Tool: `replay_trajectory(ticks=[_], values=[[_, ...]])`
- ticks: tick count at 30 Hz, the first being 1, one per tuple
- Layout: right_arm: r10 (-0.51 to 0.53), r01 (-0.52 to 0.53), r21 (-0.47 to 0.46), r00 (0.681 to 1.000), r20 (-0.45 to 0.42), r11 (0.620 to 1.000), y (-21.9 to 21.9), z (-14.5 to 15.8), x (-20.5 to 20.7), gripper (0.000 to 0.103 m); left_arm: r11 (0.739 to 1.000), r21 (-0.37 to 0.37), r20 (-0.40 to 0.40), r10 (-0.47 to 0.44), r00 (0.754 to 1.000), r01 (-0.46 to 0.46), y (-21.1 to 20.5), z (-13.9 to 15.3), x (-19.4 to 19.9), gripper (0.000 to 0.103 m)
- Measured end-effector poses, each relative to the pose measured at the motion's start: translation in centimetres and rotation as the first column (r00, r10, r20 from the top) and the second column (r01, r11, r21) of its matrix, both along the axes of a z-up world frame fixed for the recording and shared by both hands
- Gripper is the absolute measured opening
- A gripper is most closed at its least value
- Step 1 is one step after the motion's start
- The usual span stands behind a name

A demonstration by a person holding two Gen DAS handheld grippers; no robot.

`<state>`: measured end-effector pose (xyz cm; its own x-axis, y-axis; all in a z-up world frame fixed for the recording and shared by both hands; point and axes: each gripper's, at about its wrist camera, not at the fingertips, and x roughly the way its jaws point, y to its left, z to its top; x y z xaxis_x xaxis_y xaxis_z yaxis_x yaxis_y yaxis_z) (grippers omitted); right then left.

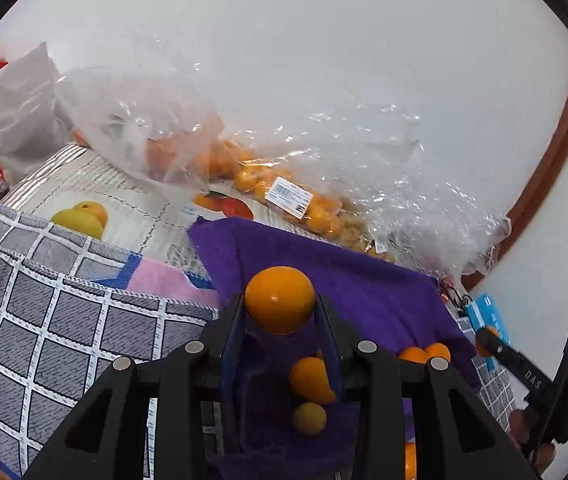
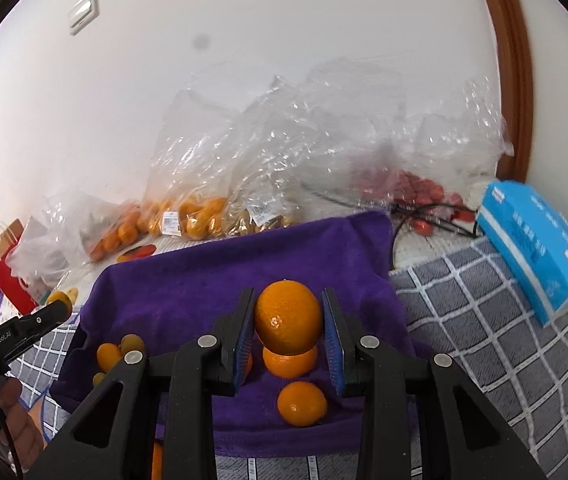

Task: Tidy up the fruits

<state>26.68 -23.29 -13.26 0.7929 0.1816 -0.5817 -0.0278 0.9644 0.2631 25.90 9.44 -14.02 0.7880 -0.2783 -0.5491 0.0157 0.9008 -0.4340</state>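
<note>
My left gripper [image 1: 279,308] is shut on a smooth orange fruit [image 1: 279,300] and holds it above the purple towel [image 1: 364,284]. Below it on the towel lie an orange fruit [image 1: 310,380] and a small yellow one [image 1: 310,418]. My right gripper [image 2: 288,320] is shut on an orange [image 2: 288,322] above the purple towel [image 2: 243,260]. Under it lie two oranges [image 2: 290,362] [image 2: 302,404], and small kumquats [image 2: 109,356] lie at the towel's left. The left gripper's tip with its fruit also shows in the right wrist view [image 2: 57,304].
Clear plastic bags of oranges [image 1: 296,196] [image 2: 195,212] and red fruits [image 2: 420,192] lie by the wall. A blue tissue box [image 2: 536,244] sits at right on a grey checked cloth [image 2: 484,320]. A red paper bag [image 2: 11,276] stands at far left.
</note>
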Motion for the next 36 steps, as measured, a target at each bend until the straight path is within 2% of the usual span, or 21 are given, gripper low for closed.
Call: replay_trajectory(ticks=[6, 10, 17, 26, 36], values=[[0.049, -0.05, -0.044, 0.998, -0.03, 0.998, 1.8, -0.9, 0.0, 0.032, 1.0, -0.005, -0.017, -0.001, 1.0, 0.001, 0.0, -0.6, 0.4, 0.033], [0.101, -0.103, -0.026, 0.994, -0.048, 0.994, 2.7, -1.3, 0.0, 0.032, 1.0, -0.002, -0.005, -0.013, 1.0, 0.013, -0.4, -0.8, 0.2, 0.033], [0.139, -0.146, -0.07, 0.986, -0.089, 0.987, 4.0, -2.2, -0.2, 0.032, 0.999, -0.001, -0.014, -0.038, 0.999, 0.038, -1.3, -1.3, 0.4, 0.033], [0.138, -0.15, -0.093, 0.982, -0.126, 0.984, 4.4, -3.0, 0.4, 0.032, 0.994, 0.076, -0.008, -0.079, 0.997, 0.079, -3.4, -1.4, 0.2, 0.034], [0.142, -0.158, -0.12, 0.981, -0.13, 0.98, 4.7, -3.1, 0.5, 0.032, 0.994, 0.063, -0.038, -0.087, 0.995, 0.089, -3.4, -1.8, 0.6, 0.033]])
